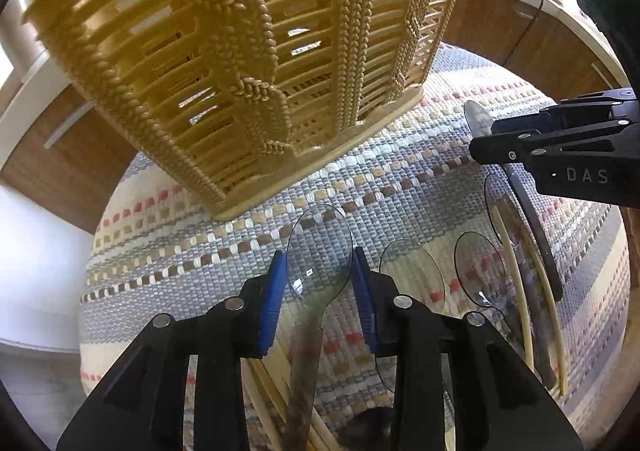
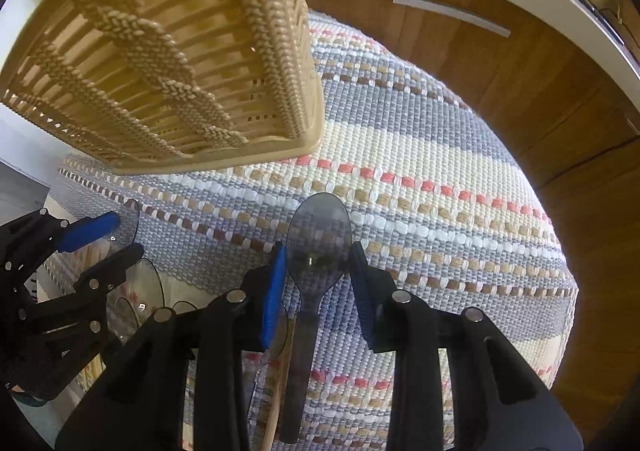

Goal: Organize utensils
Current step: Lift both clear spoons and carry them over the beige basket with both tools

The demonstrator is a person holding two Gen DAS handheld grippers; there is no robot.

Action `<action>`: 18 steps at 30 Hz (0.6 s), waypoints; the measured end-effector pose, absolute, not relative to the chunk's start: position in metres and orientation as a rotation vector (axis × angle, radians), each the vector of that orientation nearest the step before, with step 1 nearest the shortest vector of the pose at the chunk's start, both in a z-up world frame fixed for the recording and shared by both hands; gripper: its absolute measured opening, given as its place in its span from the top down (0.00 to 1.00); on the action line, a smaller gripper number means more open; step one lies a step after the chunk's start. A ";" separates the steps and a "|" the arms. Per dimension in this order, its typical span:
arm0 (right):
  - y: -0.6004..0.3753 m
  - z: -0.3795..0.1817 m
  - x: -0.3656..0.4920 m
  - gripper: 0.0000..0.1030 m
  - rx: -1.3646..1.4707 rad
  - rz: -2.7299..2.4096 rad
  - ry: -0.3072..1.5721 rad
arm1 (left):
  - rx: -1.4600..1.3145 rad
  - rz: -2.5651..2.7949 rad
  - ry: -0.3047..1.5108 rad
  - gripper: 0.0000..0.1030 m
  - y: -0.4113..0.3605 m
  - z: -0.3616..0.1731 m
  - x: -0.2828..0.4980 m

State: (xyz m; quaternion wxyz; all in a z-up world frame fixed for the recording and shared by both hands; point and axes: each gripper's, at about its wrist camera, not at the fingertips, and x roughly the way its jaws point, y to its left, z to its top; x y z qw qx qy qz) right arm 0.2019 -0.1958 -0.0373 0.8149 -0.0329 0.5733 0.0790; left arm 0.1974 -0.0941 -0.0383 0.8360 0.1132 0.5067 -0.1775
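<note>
A tan woven basket (image 1: 240, 63) stands on a striped woven mat (image 1: 400, 171); it also shows in the right wrist view (image 2: 180, 63). My left gripper (image 1: 320, 283) is open, its blue pads either side of a clear plastic spoon (image 1: 320, 251) lying on the mat. My right gripper (image 2: 318, 275) is open around the bowl of a smoky grey plastic spoon (image 2: 318, 239). The right gripper also shows at the right of the left wrist view (image 1: 560, 147). The left gripper shows at the left of the right wrist view (image 2: 108, 239).
More clear spoons (image 1: 412, 275) and pale chopsticks (image 1: 516, 283) lie on the mat right of the left gripper. Wooden cabinet fronts (image 2: 520, 91) under a white counter stand behind the mat. The mat's edge drops off at the left.
</note>
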 end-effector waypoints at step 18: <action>-0.220 0.085 0.102 0.72 -0.007 0.372 0.760 | -0.079 -0.453 0.517 0.70 -0.033 0.120 0.118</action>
